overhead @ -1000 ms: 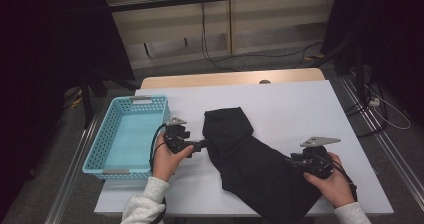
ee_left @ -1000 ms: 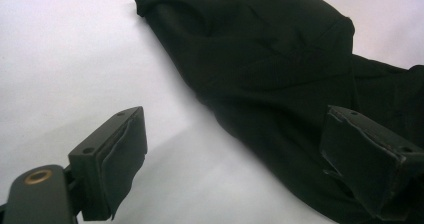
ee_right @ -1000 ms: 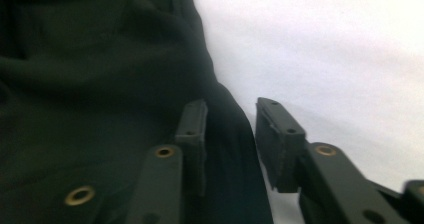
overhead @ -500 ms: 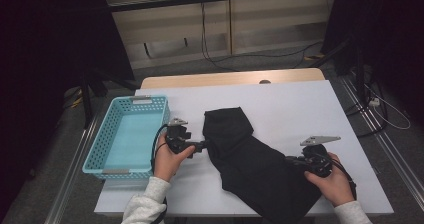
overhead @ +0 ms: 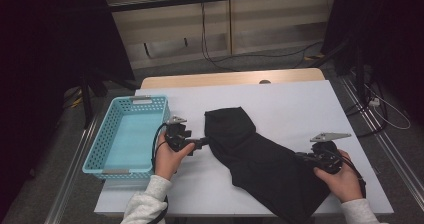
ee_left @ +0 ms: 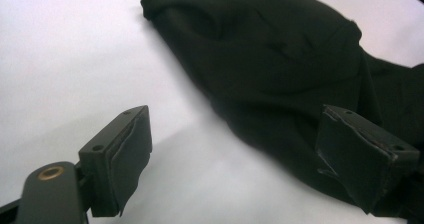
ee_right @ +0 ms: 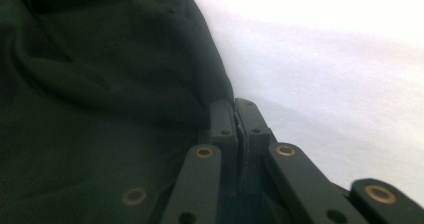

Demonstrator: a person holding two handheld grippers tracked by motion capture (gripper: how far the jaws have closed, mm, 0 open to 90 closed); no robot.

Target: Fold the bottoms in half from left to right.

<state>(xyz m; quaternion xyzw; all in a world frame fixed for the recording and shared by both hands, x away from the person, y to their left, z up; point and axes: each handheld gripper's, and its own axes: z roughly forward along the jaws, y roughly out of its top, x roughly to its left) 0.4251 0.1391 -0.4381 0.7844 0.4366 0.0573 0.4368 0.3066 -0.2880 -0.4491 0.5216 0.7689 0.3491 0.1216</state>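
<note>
Your right gripper (ee_right: 235, 115) has just been closing and now pinches the black cloth's (overhead: 260, 159) edge; your left gripper (ee_left: 235, 149) gapes, cloth just beyond its right finger (ee_left: 362, 156).

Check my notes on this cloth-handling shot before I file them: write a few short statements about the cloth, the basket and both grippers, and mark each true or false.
1. The left gripper has its jaws apart beside the black cloth. True.
2. The right gripper is wide open. False: its jaws are shut at the cloth's edge, and whether fabric is pinched between them cannot be told.
3. The blue basket holds the cloth. False: the cloth lies on the white table; nothing is seen in the basket.
4. The basket stands at the table's left side in the high view. True.
</note>
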